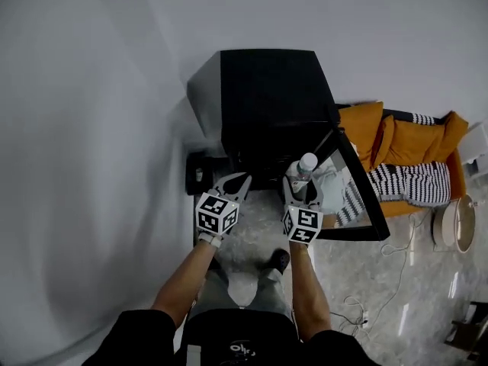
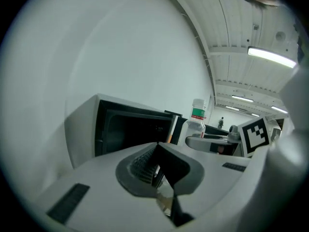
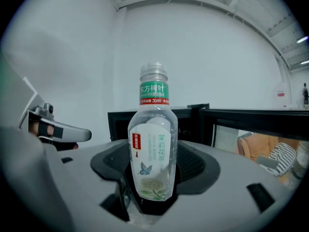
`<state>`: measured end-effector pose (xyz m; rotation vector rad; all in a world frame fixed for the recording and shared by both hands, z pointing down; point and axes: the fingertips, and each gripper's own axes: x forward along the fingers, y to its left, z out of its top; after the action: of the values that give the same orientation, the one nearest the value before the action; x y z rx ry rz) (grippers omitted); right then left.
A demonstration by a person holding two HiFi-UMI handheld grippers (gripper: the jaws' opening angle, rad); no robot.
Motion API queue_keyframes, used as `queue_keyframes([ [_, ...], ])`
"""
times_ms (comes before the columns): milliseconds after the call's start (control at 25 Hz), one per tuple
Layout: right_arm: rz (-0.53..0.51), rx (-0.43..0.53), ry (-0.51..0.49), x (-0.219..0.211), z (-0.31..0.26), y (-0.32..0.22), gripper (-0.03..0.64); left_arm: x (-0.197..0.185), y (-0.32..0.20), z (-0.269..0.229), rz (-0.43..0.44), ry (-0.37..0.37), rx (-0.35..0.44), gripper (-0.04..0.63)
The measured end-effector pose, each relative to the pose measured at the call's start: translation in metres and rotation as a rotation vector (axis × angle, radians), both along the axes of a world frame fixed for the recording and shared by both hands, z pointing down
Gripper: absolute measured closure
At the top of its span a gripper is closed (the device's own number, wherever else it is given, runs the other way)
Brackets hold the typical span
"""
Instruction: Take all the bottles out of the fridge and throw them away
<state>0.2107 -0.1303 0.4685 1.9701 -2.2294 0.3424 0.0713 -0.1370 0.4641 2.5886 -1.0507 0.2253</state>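
Jaws of your left gripper [image 1: 238,181] meet on nothing, in front of the open fridge [image 1: 267,97]. Your right gripper [image 1: 300,191] clamps the clear bottle [image 3: 153,139] upright by its lower body, just outside the fridge, beside the swung-open door [image 1: 358,197]. Step in hand: removal. Next, you must carry it, grip unchanged, to a bin; none is clearly in view.

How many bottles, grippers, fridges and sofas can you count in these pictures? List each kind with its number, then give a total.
Bottles: 1, the bottle in the right gripper
Grippers: 2, the left gripper and the right gripper
Fridges: 1, the black fridge, door open
Sofas: 1, the orange sofa
Total: 5
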Motion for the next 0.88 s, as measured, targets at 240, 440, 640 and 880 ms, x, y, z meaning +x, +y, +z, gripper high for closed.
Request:
queue_keyframes([
  [240, -0.078, 0.014, 0.013, -0.002, -0.025, 0.007, 0.319, -0.001, 0.006, -0.028, -0.05, -0.009, 0.036, 0.589],
  [440, -0.16, -0.003, 0.007, -0.003, -0.035, 0.015, 0.319, 0.0, 0.024, -0.034, -0.121, -0.044, 0.04, 0.589],
  [640, -0.321, -0.002, -0.006, -0.023, -0.039, 0.021, 0.318, -0.012, 0.045, -0.032, -0.255, -0.055, 0.045, 0.589],
  [880, -0.524, -0.028, 0.005, -0.072, -0.029, 0.033, 0.319, -0.064, 0.079, -0.03, -0.458, -0.05, 0.037, 0.589],
])
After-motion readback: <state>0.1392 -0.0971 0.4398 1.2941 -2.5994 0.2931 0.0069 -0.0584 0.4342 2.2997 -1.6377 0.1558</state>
